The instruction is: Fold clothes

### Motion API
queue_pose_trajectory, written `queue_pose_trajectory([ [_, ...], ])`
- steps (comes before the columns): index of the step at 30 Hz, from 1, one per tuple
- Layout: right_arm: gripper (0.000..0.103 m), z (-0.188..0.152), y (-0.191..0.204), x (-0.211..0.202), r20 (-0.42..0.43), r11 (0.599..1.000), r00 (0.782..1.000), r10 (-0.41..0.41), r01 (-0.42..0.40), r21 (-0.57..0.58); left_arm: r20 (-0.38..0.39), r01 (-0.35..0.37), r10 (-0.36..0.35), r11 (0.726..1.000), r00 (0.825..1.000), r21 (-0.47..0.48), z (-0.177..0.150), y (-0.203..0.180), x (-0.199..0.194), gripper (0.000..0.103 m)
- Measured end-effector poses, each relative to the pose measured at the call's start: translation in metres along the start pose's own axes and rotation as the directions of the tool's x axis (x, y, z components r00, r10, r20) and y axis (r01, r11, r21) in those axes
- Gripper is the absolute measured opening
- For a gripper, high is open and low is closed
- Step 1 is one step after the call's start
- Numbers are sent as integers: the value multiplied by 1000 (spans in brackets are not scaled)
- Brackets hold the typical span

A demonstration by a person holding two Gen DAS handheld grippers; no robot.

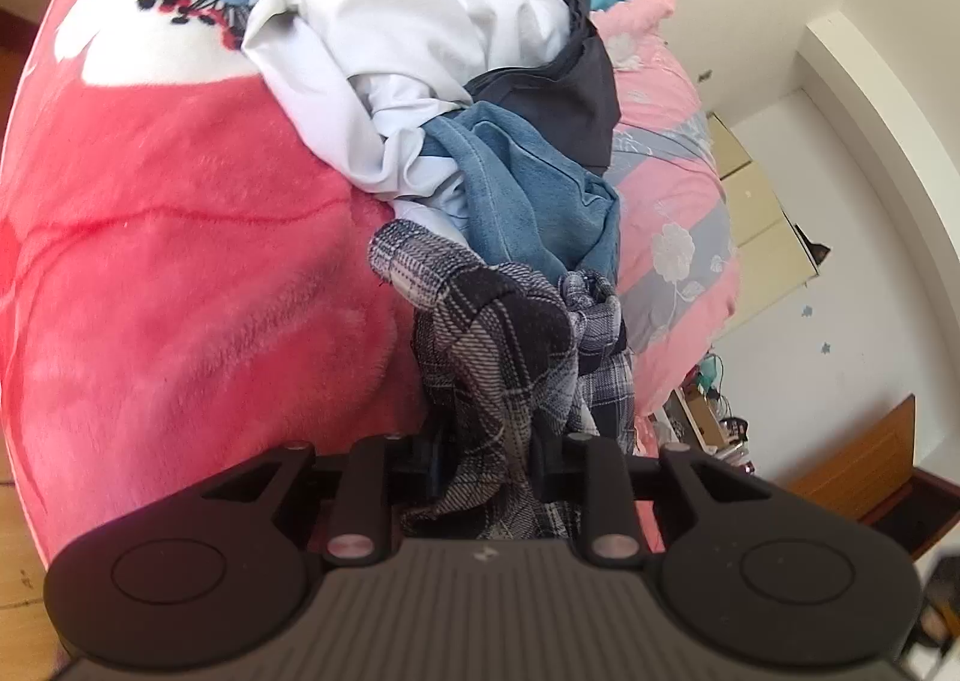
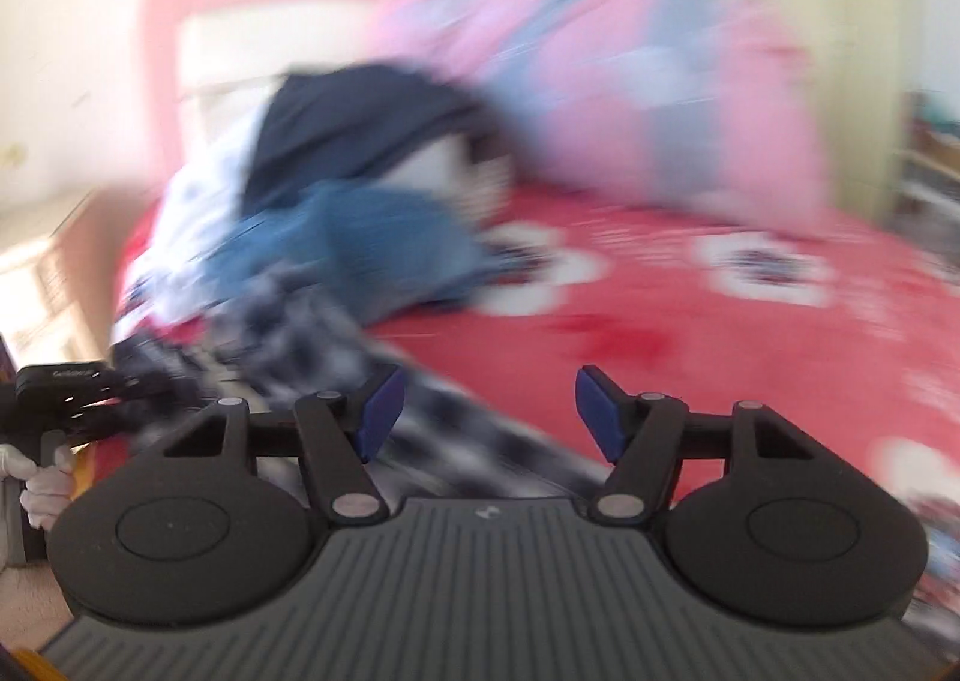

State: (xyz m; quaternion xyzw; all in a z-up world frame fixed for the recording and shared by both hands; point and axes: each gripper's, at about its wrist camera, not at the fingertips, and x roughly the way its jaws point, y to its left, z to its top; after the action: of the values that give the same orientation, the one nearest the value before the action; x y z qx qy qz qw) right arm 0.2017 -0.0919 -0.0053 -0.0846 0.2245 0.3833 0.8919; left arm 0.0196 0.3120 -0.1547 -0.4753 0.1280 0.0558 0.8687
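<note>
- The left claw (image 1: 486,459) is clamped on the plaid garment (image 1: 510,357), whose grey and black checked cloth bunches between its fingers and hangs down past them.
- The plaid garment trails from a heap of clothes on the bed: a blue garment (image 1: 528,195) lies just above it, a white garment (image 1: 396,33) beyond that, and a black garment (image 1: 558,93) beside the white one.
- The heap rests on a red blanket (image 1: 180,261) printed with white flowers; a pink quilt (image 1: 672,201) lies bunched next to it.
- The right claw (image 2: 489,411) stands apart, its blue pads (image 2: 381,411) holding nothing, over the red blanket.
- The right wrist view is blurred; at its left edge the left claw shows, held by a hand in a white glove (image 2: 45,486).
</note>
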Motion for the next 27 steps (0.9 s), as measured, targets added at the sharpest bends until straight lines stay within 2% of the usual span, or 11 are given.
queue_pose_trajectory([
  [3, 62, 18, 31, 61, -5, 995, 995, 95, -95, -3, -14, -1, 2, 999, 1000, 39, 2, 0, 2, 26],
  [5, 60, 33, 35, 101, -6, 992, 993, 115, -114, 57, -17, -8, 9, 999, 1000, 51, 2, 0, 2, 26],
  [7, 51, 43, 25, 156, -51, 982, 991, 122, -113, 151, -20, -7, 8, 998, 1000, 56, 2, 0, 3, 25],
  [9, 34, 44, 15, 217, -138, 961, 979, 152, -114, 251, -25, 1, 1, 998, 1000, 58, 3, 2, 3, 25],
  [11, 29, 40, 22, 259, -215, 946, 945, 246, -186, 266, -29, 11, -9, 998, 1000, 56, 4, 4, 3, 24],
  [12, 25, 38, 29, 278, -247, 935, 921, 300, -234, 265, -30, 16, -14, 999, 999, 51, 5, 6, 3, 24],
  [14, 24, 37, 42, 311, -288, 913, 876, 387, -320, 252, -32, 26, -25, 999, 999, 39, 6, 9, 3, 24],
  [18, 21, 61, 55, 355, -236, 890, 873, 427, -359, 282, -35, 46, -45, 999, 998, 18, 9, 15, 3, 24],
  [22, 17, 83, 62, 393, -256, 896, 872, 417, -346, 277, -38, 67, -67, 998, 997, -2, 10, 19, 3, 24],
  [24, 16, 88, 62, 402, -262, 893, 868, 423, -349, 283, -37, 66, -66, 998, 997, -6, 9, 19, 4, 24],
  [27, 14, 79, 63, 400, -225, 892, 884, 410, -338, 301, -33, 58, -58, 998, 998, -4, 8, 17, 5, 24],
])
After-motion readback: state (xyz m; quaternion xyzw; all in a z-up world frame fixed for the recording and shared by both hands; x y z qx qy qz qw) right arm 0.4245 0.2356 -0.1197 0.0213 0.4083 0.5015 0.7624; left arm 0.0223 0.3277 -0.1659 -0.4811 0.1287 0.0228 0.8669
